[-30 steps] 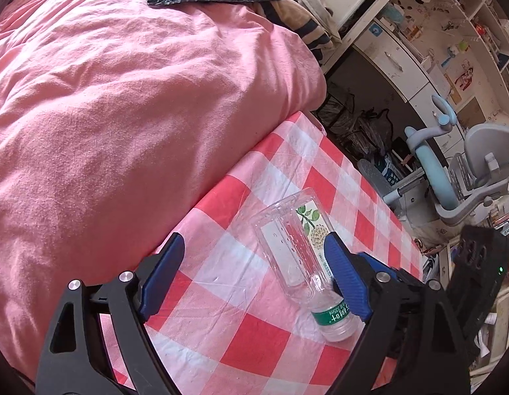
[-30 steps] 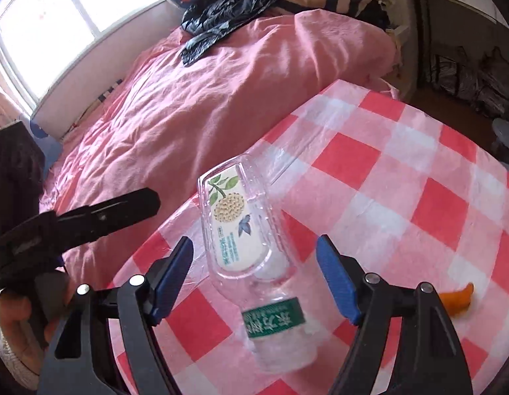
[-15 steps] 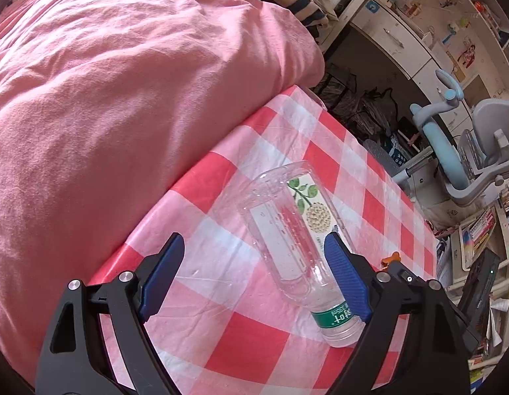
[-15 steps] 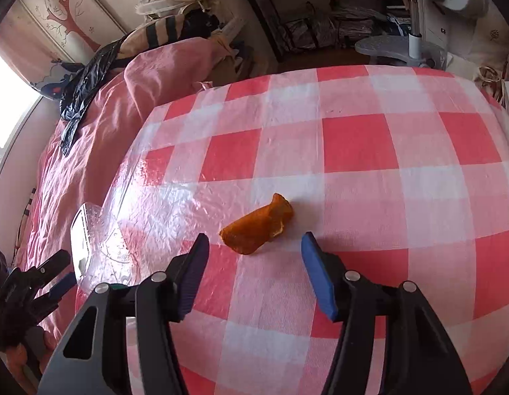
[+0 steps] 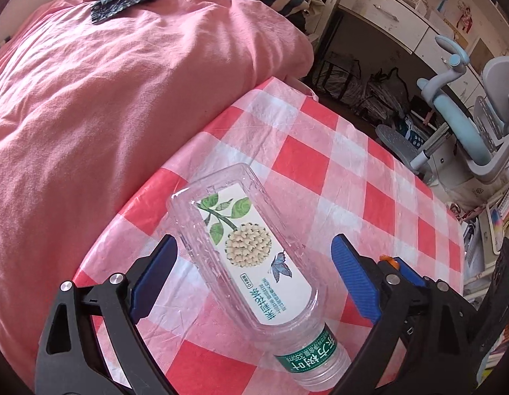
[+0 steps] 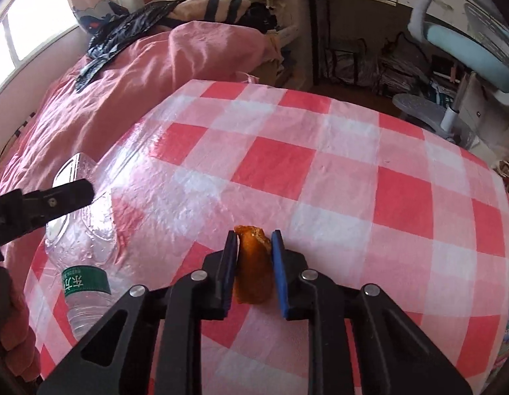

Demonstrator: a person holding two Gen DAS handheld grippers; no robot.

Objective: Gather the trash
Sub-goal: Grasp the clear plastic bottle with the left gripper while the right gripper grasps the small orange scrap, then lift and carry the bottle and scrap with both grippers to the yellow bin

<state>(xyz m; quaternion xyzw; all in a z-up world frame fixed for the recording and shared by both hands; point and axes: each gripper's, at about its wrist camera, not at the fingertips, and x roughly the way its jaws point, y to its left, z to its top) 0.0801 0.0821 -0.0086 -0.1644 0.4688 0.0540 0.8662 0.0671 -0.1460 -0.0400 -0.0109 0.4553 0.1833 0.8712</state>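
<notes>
2 grippers split the trash: right gripper (image 6: 254, 243), jaws just closing, pinches the orange peel (image 6: 254, 270); left gripper (image 5: 254, 276), jaws just opening, straddles the empty bottle (image 5: 251, 263), ungripped, on the checked tablecloth (image 6: 320, 164).

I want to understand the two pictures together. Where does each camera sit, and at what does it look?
Left wrist: on the left hand-held gripper, looking down at the clear bottle between its open fingers.
Right wrist: on the right hand-held gripper, its jaws just closing on the orange peel.
Shared: bottle, checked tablecloth, pink blanket.

pink bed (image 5: 122, 98), checked table (image 6: 320, 151), bright window (image 6: 27, 23), desk chair (image 5: 468, 131)
</notes>
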